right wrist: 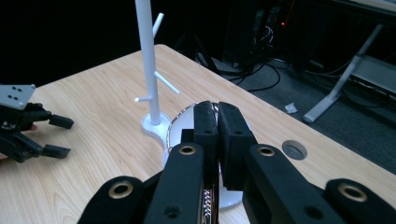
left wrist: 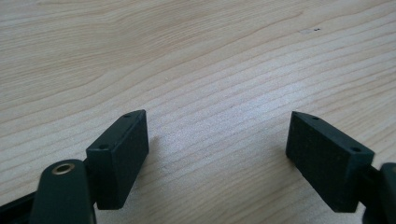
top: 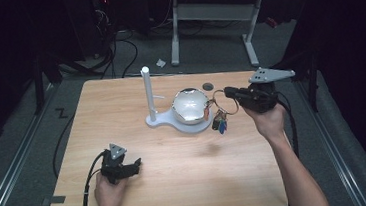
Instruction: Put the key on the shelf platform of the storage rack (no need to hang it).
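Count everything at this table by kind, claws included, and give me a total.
White peg stand: 1
Shiny silver bowl on the stand's base: 1
Ring with coloured tags, hanging from the right claw: 1
Claws: 2, the right one shut and the left claw open
Total: 5

Right gripper (right wrist: 217, 122): jaws pressed together, a beaded chain (right wrist: 205, 205) visible between the jaw arms. White stand (right wrist: 148, 60) with side pegs rises just beyond the jaws. Left gripper (right wrist: 28, 128), jaws apart, lies well left of the stand.
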A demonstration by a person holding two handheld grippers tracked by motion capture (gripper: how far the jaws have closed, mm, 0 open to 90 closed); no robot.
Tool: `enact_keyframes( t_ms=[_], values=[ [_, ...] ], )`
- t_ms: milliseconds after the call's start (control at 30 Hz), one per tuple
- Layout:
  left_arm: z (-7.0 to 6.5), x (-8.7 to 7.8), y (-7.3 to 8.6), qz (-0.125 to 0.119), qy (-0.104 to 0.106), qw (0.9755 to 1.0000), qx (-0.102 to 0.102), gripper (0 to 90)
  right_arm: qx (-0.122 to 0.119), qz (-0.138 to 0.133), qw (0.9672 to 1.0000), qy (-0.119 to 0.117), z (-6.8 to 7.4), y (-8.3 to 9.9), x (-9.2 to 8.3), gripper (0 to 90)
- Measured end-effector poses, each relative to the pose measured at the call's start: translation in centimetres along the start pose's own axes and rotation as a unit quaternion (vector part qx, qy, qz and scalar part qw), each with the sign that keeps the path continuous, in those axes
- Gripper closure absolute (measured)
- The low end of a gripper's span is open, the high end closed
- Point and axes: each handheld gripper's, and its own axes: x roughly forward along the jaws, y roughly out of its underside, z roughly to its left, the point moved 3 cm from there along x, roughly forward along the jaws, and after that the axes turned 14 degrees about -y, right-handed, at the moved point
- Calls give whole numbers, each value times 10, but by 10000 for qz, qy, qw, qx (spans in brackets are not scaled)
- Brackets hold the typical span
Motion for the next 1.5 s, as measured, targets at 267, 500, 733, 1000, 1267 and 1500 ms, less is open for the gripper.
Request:
enact_keyframes(
  t_ms=[267,500,733,1000,1267,1500],
  values=[
    [0,0,0,0,2,10000,-2,218,17,-15,9999,-117,-3,-16,7,878],
    [0,0,0,3,-2,10000,-10,221,-25,-51,9998,-211,-7,-33,12,878],
    [0,0,0,6,-5,10000,1,219,10,-85,9998,-191,-13,-45,24,877],
    [0,0,0,5,-5,10000,-1,218,136,-97,9997,-164,-21,-47,39,878],
    [0,0,0,0,1,10000,-3,217,217,-79,9996,-141,-26,-51,52,877],
    [0,0,0,-2,2,10000,0,217,257,5,9996,-116,-32,-49,69,877]
  ],
)
